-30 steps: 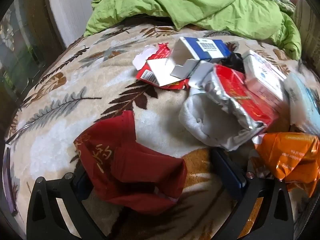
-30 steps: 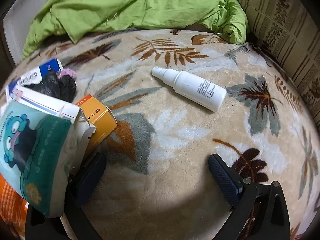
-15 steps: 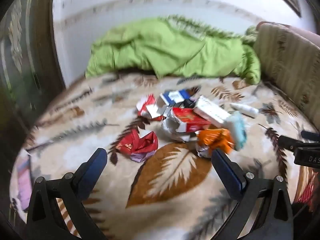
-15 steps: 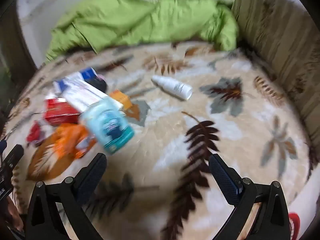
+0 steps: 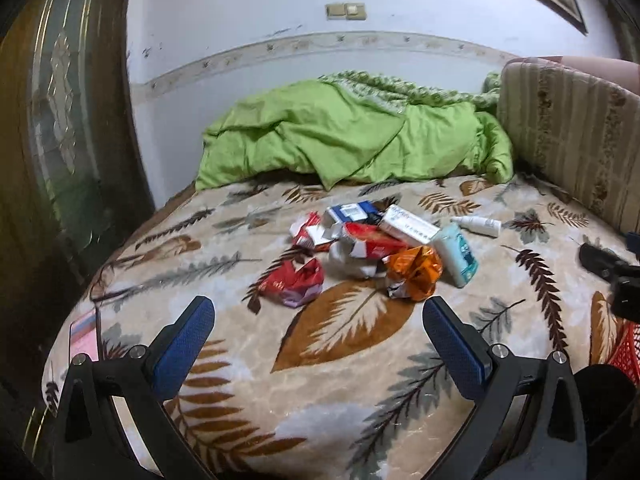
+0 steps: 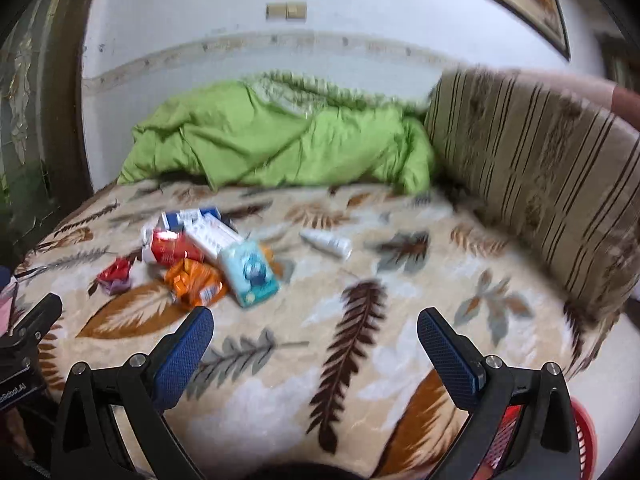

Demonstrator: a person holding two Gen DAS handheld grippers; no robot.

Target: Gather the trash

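Note:
A pile of trash lies on the leaf-patterned bed blanket (image 5: 344, 332): a crumpled red wrapper (image 5: 294, 280), an orange foil bag (image 5: 414, 268), a red and silver packet (image 5: 368, 242), a blue and white box (image 5: 350, 212), a long white box (image 5: 406, 228), a teal tissue pack (image 5: 456, 254) and a white spray bottle (image 5: 478, 224). My left gripper (image 5: 318, 344) is open and empty, well short of the pile. My right gripper (image 6: 316, 346) is open and empty; the tissue pack (image 6: 250, 274) and orange bag (image 6: 194, 282) lie ahead to its left.
A green quilt (image 5: 352, 140) is heaped at the far end by the wall. A striped cushion (image 6: 536, 176) lines the right side. A red basket (image 6: 580, 440) shows at the lower right, off the bed edge. A dark wooden door (image 5: 60, 140) stands left.
Both grippers have pulled far back and up from the pile. The trash now looks small and distant, and the wall, cushion and red basket have come into view.

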